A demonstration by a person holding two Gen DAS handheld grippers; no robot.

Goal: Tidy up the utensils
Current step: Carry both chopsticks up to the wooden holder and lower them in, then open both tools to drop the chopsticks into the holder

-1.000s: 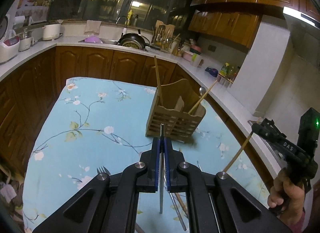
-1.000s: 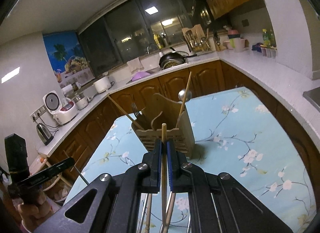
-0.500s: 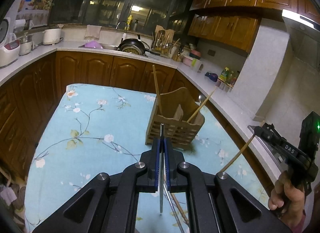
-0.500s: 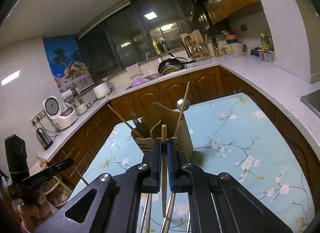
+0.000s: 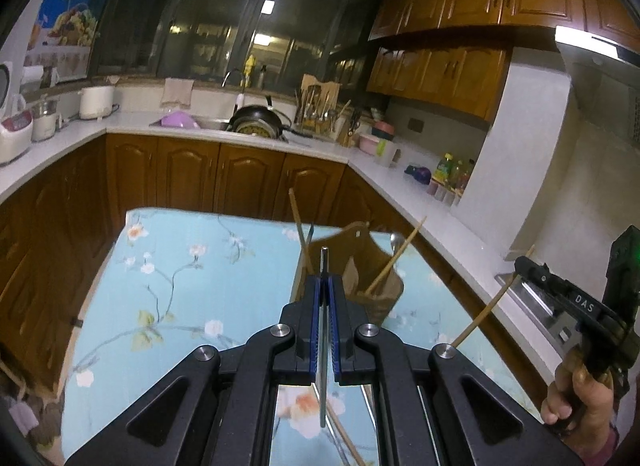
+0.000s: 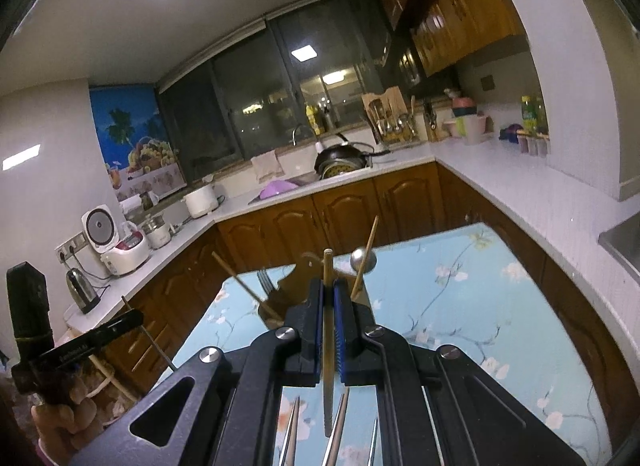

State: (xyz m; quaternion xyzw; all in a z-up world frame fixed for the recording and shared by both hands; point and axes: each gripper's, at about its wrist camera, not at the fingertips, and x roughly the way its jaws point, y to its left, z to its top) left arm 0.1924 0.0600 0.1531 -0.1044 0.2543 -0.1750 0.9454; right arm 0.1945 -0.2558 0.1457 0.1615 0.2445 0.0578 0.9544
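A wooden utensil holder (image 5: pixel 360 278) stands on the floral blue tablecloth (image 5: pixel 180 278), holding wooden chopsticks, a fork and a spoon; it also shows in the right wrist view (image 6: pixel 296 286). My left gripper (image 5: pixel 324 286) is shut on a thin metal chopstick (image 5: pixel 323 346), raised in front of the holder. My right gripper (image 6: pixel 328 294) is shut on a wooden chopstick (image 6: pixel 328 346), also raised before the holder. The right gripper with its wooden chopstick shows in the left wrist view (image 5: pixel 568 302). Several loose utensils (image 6: pixel 336 430) lie on the table below.
White countertops (image 5: pixel 400 181) with wooden cabinets wrap around the table. A sink with a black pan (image 5: pixel 256 121), a rice cooker (image 6: pixel 120 242), a kettle (image 6: pixel 82 290) and bottles (image 5: pixel 452 173) stand on them.
Both grippers have risen and tilted upward with their chopsticks; the holder now sits lower in both views and more of the kitchen shows.
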